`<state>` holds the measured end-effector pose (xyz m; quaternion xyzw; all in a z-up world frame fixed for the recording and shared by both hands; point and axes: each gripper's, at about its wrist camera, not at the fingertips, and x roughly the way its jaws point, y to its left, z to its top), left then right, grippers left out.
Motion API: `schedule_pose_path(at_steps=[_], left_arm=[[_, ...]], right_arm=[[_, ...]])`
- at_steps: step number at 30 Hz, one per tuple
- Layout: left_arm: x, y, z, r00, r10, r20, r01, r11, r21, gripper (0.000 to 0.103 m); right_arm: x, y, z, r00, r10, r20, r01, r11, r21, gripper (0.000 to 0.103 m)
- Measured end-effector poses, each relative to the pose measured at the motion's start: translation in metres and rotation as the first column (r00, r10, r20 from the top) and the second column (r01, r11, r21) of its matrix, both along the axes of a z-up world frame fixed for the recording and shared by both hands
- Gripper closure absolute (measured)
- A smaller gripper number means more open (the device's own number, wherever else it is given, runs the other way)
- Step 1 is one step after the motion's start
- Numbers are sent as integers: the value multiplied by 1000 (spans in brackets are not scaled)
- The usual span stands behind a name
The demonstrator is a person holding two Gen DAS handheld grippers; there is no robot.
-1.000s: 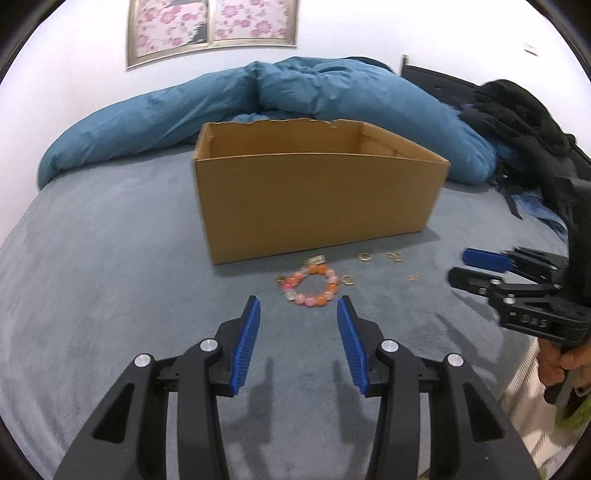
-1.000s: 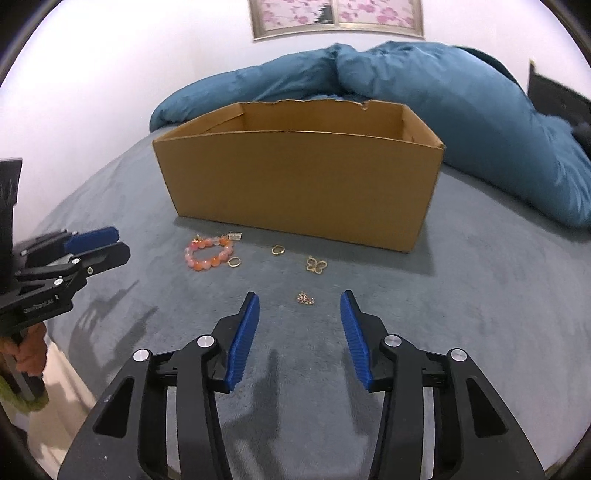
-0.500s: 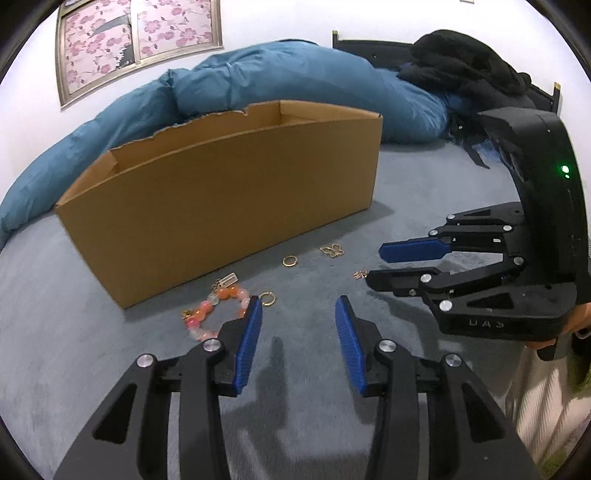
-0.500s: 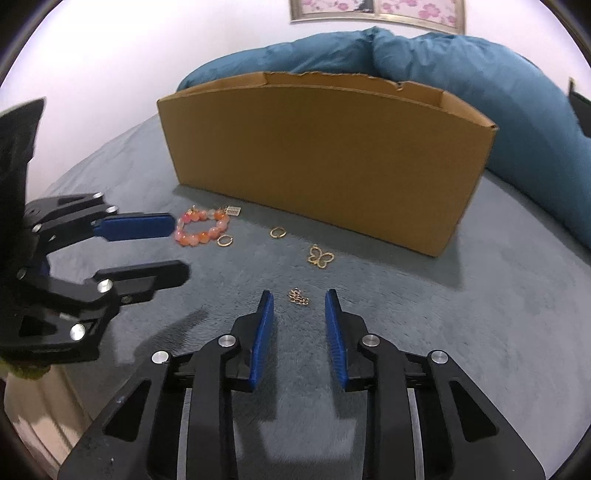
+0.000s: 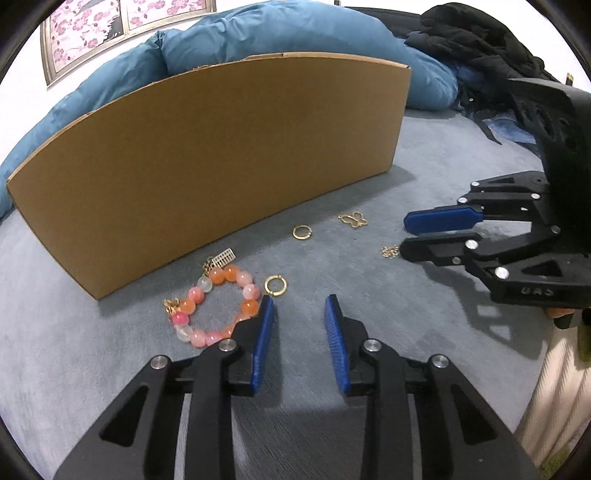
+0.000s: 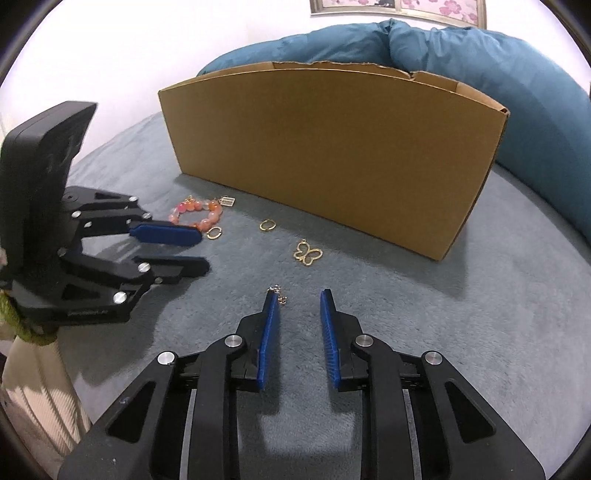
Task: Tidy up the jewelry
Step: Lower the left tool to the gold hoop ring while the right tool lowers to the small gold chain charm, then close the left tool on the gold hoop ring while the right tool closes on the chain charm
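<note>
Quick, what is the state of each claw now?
Left claw: open but closing, empty; beaded bracelet beside its left finger.
Right claw: open but closing, empty; small gold chain piece at its left fingertip.

The box (image 5: 221, 147) is plain brown cardboard on a grey-blue bed cover (image 5: 424, 332). The bracelet (image 5: 214, 306) mixes orange, pink and milky beads (gold charms too). The duvet (image 6: 480, 66) is teal; the framed picture (image 5: 122, 22) shows pink blossoms.

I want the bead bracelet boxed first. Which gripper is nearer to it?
Left. The left gripper has one fingertip at the bead bracelet's edge, its jaws closing on nothing. The right gripper sits farther off, by the small chain.
</note>
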<state>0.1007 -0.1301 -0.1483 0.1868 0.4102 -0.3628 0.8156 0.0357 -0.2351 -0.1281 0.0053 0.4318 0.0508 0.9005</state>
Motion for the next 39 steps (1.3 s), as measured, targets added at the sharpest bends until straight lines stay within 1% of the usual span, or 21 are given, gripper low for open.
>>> schedule_pose_path(at_steps=[3,8,13,16,22,28,36,39], left_arm=[[6,-3,-1,1000,-9,7,9,1000,14,74],[14,-6,-2,1000,-8,-8,8,1000,12,75],[16,-6,-5,1000,-12,-20,13,1000,9,76],[19,-5,-5,999,-10,-32,10,1000,2,79],[19,-7,-7,999,-11,-30,11,1000,9,84],[20,-7,-8,1000,-7,-29,7,1000,2,90],[22,-4,-8,1000,-6,-28,6,1000,-4,92],[22,-4,-7,1000,-6,-26,6,1000,-6,92]], right_arm=[[3,0,0,1000,21,-3,-21,1000,3,81],[4,-4,1,999,43,-13,-43,999,6,81],[6,-1,5,996,92,-14,-92,995,-22,82],[9,2,5,991,130,-21,-130,991,-37,82],[14,8,4,973,225,-43,-227,971,-69,82],[21,12,0,963,263,-60,-267,960,-83,82],[29,17,-9,955,285,-78,-291,954,-79,87],[31,16,-13,954,286,-86,-292,955,-59,92]])
